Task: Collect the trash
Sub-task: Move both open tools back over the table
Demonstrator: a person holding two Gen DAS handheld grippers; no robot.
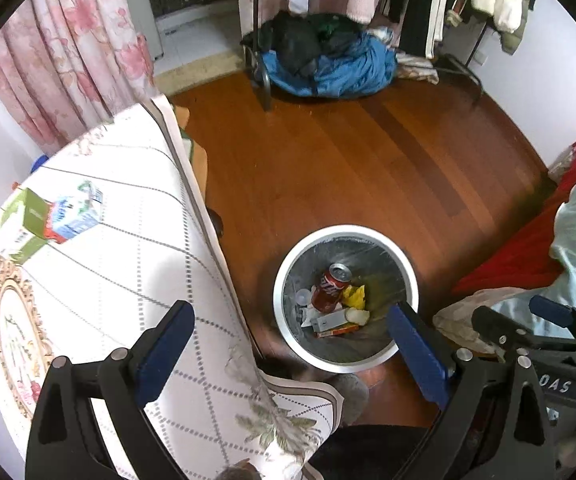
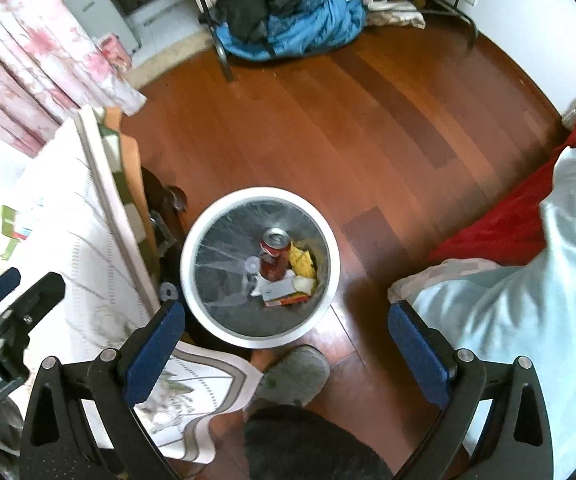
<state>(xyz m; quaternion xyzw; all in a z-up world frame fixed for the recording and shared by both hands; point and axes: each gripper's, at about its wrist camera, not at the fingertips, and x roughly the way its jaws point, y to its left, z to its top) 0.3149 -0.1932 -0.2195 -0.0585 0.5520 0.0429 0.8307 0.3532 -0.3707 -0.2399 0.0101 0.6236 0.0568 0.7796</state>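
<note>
This is a lived-in room of a home, most likely a bedroom. A reddish-brown wooden floor (image 2: 328, 120) runs across it. At the far side stands a clothes rack (image 1: 255, 40) hung with coats and garments, and a heap of blue and dark clothing (image 1: 328, 64) lies at its foot. Pink floral curtains (image 1: 67, 48) hang at the left, with a white appliance (image 2: 99, 12) beyond them on a tiled strip. A surface under a white patterned tablecloth (image 1: 127, 240) carries drink cartons (image 1: 59, 216). At the right lie red bedding (image 2: 508, 220) and a pale blue quilt (image 2: 548, 300). A white-rimmed waste bin (image 2: 191, 292) stands on the floor, and a grey slipper (image 2: 296, 372) sits beside it.
</note>
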